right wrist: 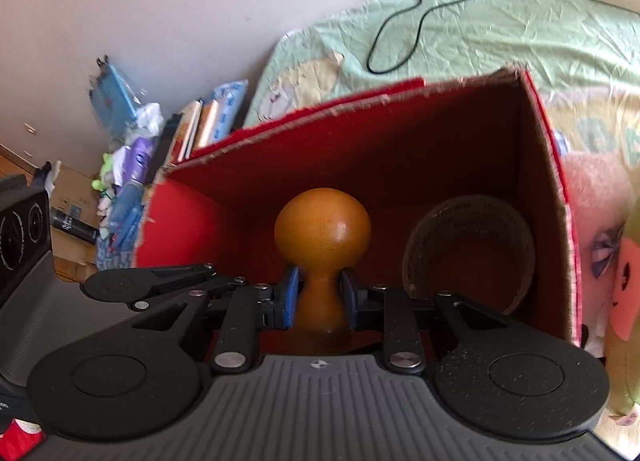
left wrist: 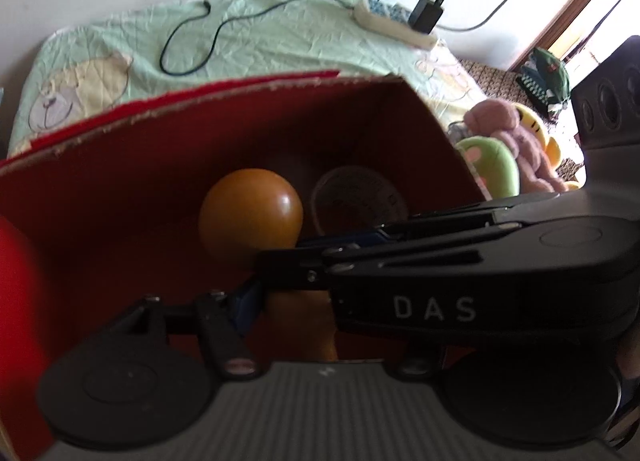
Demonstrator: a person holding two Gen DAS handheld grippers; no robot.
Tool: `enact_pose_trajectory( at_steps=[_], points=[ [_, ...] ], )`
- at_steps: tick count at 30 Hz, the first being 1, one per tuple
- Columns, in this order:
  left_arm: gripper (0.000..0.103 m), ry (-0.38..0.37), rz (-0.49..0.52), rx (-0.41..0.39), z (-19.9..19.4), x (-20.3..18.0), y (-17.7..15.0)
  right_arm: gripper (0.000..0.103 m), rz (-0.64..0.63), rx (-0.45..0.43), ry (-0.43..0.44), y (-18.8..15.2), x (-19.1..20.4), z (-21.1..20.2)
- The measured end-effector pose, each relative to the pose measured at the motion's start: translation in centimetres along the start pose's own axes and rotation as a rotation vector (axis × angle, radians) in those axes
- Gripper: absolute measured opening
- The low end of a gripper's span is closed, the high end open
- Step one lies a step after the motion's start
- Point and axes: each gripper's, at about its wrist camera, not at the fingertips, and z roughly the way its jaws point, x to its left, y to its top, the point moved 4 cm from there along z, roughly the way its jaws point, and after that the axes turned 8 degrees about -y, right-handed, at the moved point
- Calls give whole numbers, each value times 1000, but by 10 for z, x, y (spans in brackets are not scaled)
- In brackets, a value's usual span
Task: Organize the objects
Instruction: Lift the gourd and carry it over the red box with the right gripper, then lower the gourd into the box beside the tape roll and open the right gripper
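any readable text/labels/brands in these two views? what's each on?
"DAS": white letters on the black body of the right gripper, seen from the left wrist.
Ring of print on the clear round container in the red box: too blurred to read.
Books and packets by the wall: unreadable.

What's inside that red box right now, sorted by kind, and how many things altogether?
Orange wooden knob-shaped piece, gripped at its neck by the right tool: 1
Clear round container: 1
Red rounded thing at the left wall of the box, partly hidden: 1
Total: 3
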Motion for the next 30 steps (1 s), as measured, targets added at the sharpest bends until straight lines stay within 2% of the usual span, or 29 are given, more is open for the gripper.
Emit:
enact_pose_trajectory(
  at_steps=[4, 5, 6, 7, 12, 17, 21, 30],
  points=[
    [56, 14, -3, 45, 8, 4, 1, 26, 8, 31, -49, -3, -2, 11],
    [56, 19, -5, 56, 10, 6, 0, 24, 14, 37, -62, -3, -4, 14],
    [54, 18, -10, 66, 13, 7, -1, 17, 18, 44, -75, -4, -5, 16],
    [54, 13, -15, 72, 13, 8, -1, 17, 23, 53, -80, -6, -7, 19],
    [54, 44, -22, 74, 9, 13, -2, 18, 58, 78, -88, -8, -12, 21],
    [55, 116, -19, 73, 5, 22, -5, 18, 66, 82, -81, -9, -14, 19],
    [55, 131, -37, 79, 6, 25, -5, 18, 76, 102, -87, -9, -17, 21],
    [55, 183, -36, 64, 6, 28, -5, 18, 76, 90, -117, -8, -20, 20]
  ],
)
